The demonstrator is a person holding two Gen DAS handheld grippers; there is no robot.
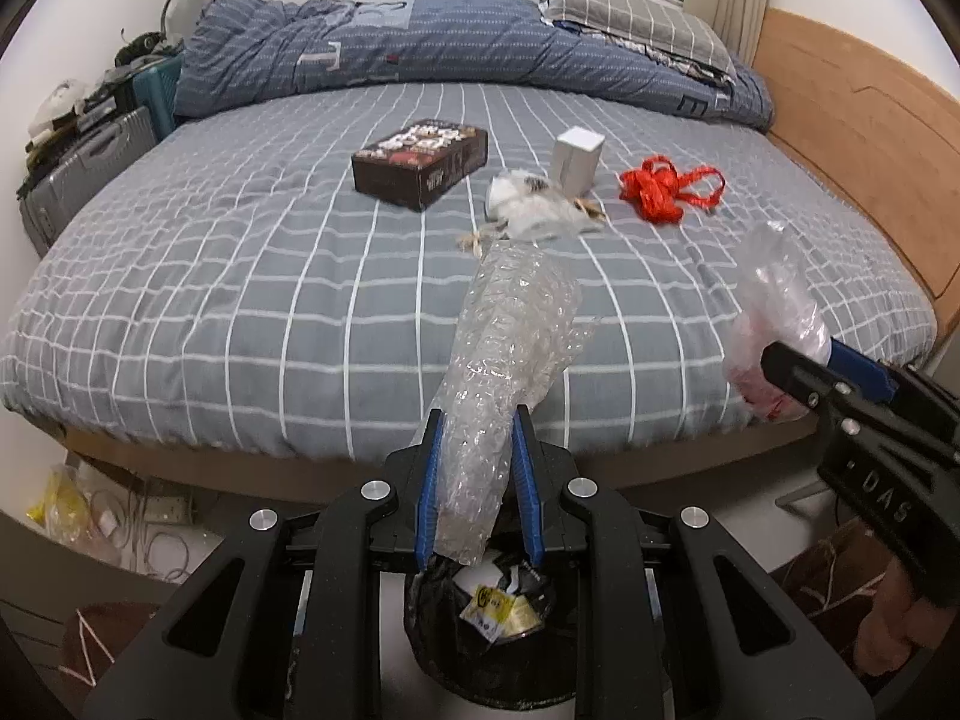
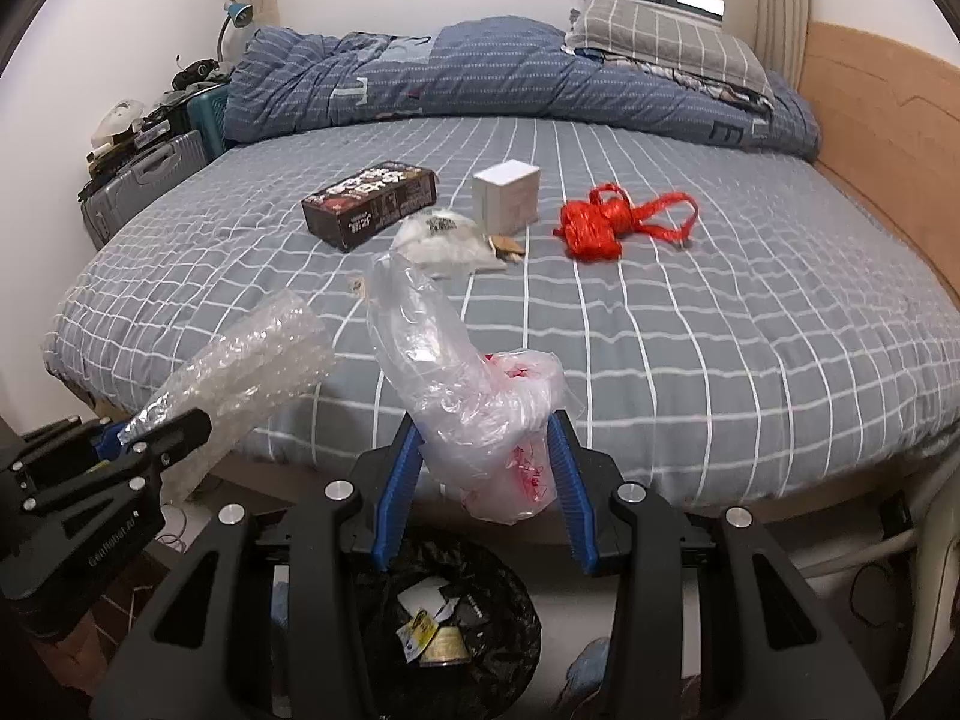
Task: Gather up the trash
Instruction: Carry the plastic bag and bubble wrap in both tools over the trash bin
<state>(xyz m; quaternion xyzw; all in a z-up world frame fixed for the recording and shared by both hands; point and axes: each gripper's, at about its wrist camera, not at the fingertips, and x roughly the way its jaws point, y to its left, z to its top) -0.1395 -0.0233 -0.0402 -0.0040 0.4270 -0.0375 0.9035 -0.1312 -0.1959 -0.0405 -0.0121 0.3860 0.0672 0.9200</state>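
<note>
My left gripper (image 1: 478, 426) is shut on a roll of clear bubble wrap (image 1: 504, 360) and holds it above a black-lined trash bin (image 1: 474, 630) on the floor. My right gripper (image 2: 489, 426) is shut on a crumpled clear plastic bag (image 2: 480, 408) with red print, also above the bin (image 2: 444, 630). On the bed lie a dark box (image 1: 420, 162), a white box (image 1: 577, 159), a crumpled white wrapper (image 1: 534, 207) and a red ribbon bundle (image 1: 660, 189). The left gripper shows in the right wrist view (image 2: 162, 432).
The bed (image 1: 240, 300) has a grey checked sheet, a blue duvet (image 1: 420, 42) and a pillow at the back. A wooden headboard (image 1: 870, 138) runs along the right. Suitcases (image 1: 90, 168) and clutter stand at the left. Cables lie on the floor at the left (image 1: 120, 516).
</note>
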